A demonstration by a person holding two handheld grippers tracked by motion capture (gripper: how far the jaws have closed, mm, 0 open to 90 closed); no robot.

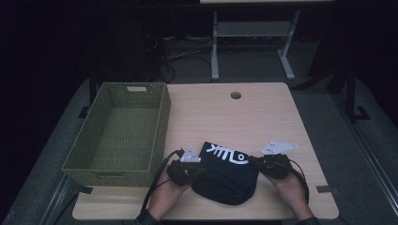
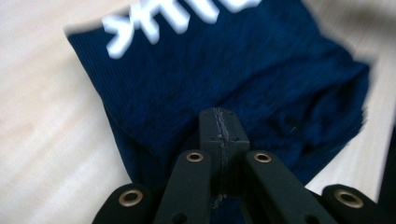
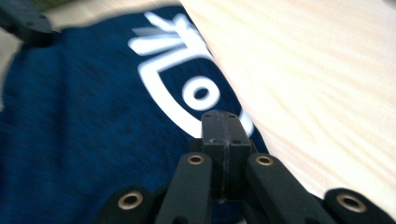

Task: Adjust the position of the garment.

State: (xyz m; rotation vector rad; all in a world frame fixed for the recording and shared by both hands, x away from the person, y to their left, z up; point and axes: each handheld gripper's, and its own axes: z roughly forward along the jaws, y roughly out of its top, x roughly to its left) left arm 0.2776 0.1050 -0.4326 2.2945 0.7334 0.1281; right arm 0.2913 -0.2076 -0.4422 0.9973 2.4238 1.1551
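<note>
A folded dark navy garment [image 1: 225, 174] with a white fish-bone print lies near the front edge of the wooden table [image 1: 263, 117]. My left gripper [image 1: 199, 169] is at its left edge and my right gripper [image 1: 257, 164] at its right edge, each held by a hand. In the left gripper view the jaws [image 2: 219, 116] are pressed together, and folds of the navy cloth [image 2: 243, 65] run into the tip. In the right gripper view the jaws [image 3: 225, 119] are also together at the cloth's [image 3: 79, 121] edge beside the white print. The left gripper [image 3: 23, 21] shows there at the top left.
A green woven basket [image 1: 162, 117] stands empty on the table's left side, close to my left gripper. A round cable hole [image 1: 235, 95] sits at the table's far middle. Bare tabletop lies behind and to the right of the garment. A white desk frame [image 1: 215, 51] stands beyond.
</note>
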